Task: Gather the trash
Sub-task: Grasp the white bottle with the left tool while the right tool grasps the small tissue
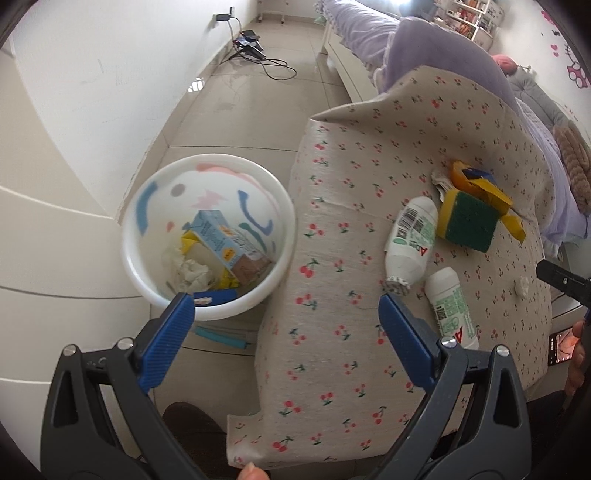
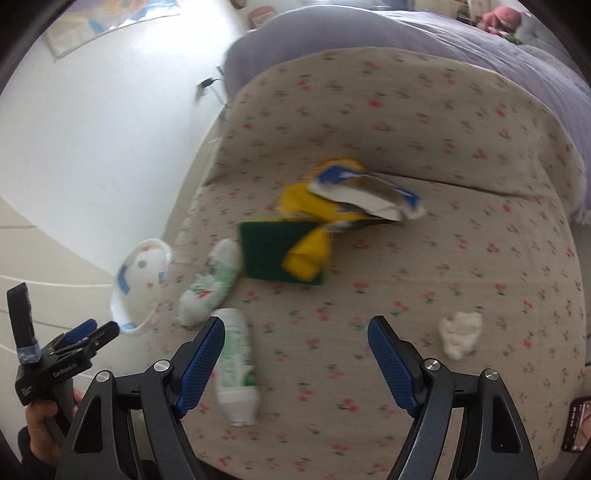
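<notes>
A white bin (image 1: 147, 284) with coloured marks stands on the floor left of a cherry-print cloth (image 1: 343, 350); inside lie a light blue carton (image 1: 221, 243) and crumpled tissue. On the cloth lie two white and green bottles (image 1: 410, 236) (image 1: 452, 306), a green and yellow sponge (image 1: 467, 219), torn yellow and blue packaging (image 1: 480, 182) and a small white wad (image 1: 522, 286). My left gripper (image 1: 286, 306) is open over the cloth's left edge beside the bin. My right gripper (image 2: 295, 328) is open above the cloth, the near bottle (image 2: 236, 362) by its left finger and the wad (image 2: 460, 332) to its right.
A purple bedspread (image 1: 369, 33) lies beyond the cloth. Cables and a charger (image 1: 255, 48) sit on the tiled floor by the white wall. A phone (image 2: 578, 424) lies at the cloth's right edge. A blue strip (image 1: 221, 338) lies on the floor under the bin.
</notes>
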`<state>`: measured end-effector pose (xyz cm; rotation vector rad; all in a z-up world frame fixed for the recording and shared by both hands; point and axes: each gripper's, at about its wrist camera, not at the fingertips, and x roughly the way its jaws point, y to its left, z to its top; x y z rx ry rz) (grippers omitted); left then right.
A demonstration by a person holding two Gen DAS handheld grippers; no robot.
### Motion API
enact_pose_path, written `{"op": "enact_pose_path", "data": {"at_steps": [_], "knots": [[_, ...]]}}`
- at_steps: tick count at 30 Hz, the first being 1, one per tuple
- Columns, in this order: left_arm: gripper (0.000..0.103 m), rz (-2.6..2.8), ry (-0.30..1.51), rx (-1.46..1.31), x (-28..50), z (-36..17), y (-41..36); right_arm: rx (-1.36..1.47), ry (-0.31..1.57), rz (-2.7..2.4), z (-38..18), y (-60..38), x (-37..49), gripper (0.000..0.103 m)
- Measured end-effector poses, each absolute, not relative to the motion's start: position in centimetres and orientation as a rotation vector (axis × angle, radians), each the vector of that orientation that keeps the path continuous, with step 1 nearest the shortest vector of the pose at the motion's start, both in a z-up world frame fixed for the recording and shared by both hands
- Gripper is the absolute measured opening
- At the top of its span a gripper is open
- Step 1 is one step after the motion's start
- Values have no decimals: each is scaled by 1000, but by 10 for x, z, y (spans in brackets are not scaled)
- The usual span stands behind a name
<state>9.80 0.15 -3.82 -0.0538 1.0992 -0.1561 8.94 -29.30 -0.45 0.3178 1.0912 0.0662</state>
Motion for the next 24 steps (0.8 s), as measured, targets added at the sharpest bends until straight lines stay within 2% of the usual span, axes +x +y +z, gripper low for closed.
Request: {"op": "enact_pose_path", "data": {"at_steps": [13, 24], "knots": [[99, -198, 1137, 56, 129, -55, -54, 389, 1201, -121, -48, -374, 81, 81], [99, -288, 1163, 76, 154, -65, -105, 358, 1253, -176, -74, -400, 83, 80]]}}
